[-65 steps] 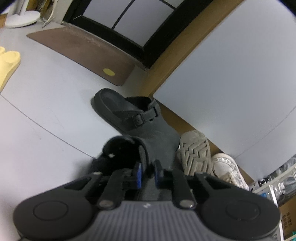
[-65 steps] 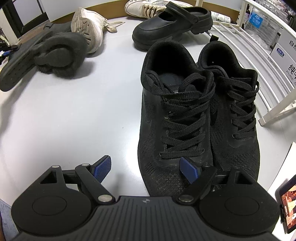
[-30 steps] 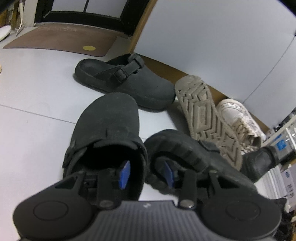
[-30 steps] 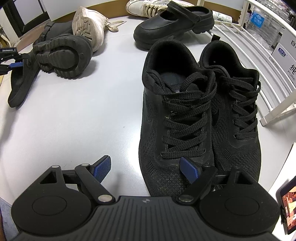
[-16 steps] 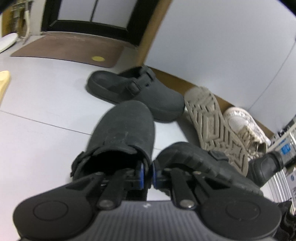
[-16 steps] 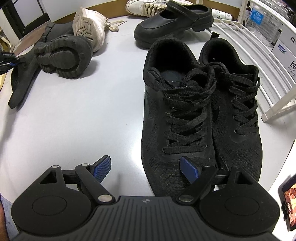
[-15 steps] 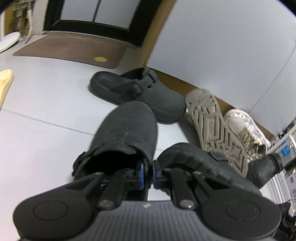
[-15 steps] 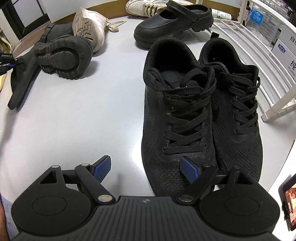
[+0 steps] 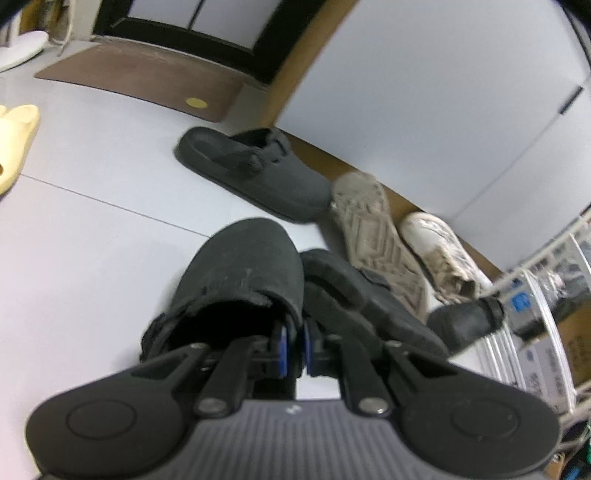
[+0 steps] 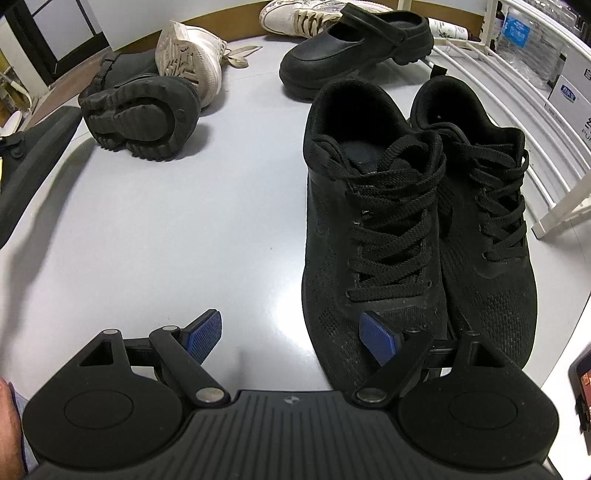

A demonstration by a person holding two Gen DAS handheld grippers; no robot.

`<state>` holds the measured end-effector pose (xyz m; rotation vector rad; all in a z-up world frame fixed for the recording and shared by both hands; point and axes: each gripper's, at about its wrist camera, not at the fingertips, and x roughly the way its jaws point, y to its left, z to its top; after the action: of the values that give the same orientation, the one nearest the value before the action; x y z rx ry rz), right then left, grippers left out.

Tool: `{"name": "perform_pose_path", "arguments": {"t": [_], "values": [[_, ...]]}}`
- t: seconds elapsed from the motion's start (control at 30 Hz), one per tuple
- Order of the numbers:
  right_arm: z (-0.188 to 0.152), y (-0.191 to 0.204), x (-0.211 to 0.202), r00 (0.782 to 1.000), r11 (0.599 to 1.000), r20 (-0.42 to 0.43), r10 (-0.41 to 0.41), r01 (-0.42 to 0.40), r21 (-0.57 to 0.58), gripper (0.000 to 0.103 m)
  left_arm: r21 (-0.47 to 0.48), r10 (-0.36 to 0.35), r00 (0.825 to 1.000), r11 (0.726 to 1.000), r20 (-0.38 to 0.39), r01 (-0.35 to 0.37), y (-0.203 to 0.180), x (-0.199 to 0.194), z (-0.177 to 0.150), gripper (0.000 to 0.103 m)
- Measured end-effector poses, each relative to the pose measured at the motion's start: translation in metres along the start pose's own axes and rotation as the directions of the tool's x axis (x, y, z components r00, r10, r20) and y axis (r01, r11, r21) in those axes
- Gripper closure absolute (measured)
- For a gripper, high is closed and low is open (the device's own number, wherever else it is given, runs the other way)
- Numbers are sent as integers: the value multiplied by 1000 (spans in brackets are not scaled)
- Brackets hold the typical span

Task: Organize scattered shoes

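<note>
One pair, the black sneakers (image 10: 417, 229), stands together before the spread, empty right tongs (image 10: 291, 336). Left tongs (image 9: 293, 347) are clamped on a dark clog (image 9: 240, 280); its mate (image 9: 255, 170) lies beyond, white sneakers (image 9: 373, 225) unsorted.

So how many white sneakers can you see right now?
2. One white sneaker tipped on its side against the black shoes at left; another by the wall behind the black clog. Others may be hidden.
</note>
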<state>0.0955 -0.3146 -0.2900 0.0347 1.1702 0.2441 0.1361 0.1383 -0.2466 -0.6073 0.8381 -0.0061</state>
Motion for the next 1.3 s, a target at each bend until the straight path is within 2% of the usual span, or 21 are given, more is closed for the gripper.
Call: {"name": "perform_pose_path", "arguments": {"t": [0.37, 0.57, 0.8, 1.0, 1.3], "values": [[-3, -1, -1, 1000, 1000, -7, 8, -8, 1, 17, 23, -104, 995, 994, 8, 104, -43, -29, -13, 95], [-3, -1, -1, 1000, 1000, -5, 16, -16, 0, 17, 17, -187, 981, 982, -43, 188, -67, -44, -22, 95], [-4, -1, -2, 1000, 1000, -8, 22, -21, 4, 17, 3, -253, 960, 967, -119, 255, -86, -37, -47, 94], [-4, -2, -1, 1000, 1000, -11, 26, -26, 4, 17, 17, -269, 947, 961, -177, 276, -96, -24, -67, 95], [-2, -1, -4, 999, 999, -7, 39, -39, 4, 17, 3, -259, 930, 963, -262, 269, -99, 3, -97, 95]]}}
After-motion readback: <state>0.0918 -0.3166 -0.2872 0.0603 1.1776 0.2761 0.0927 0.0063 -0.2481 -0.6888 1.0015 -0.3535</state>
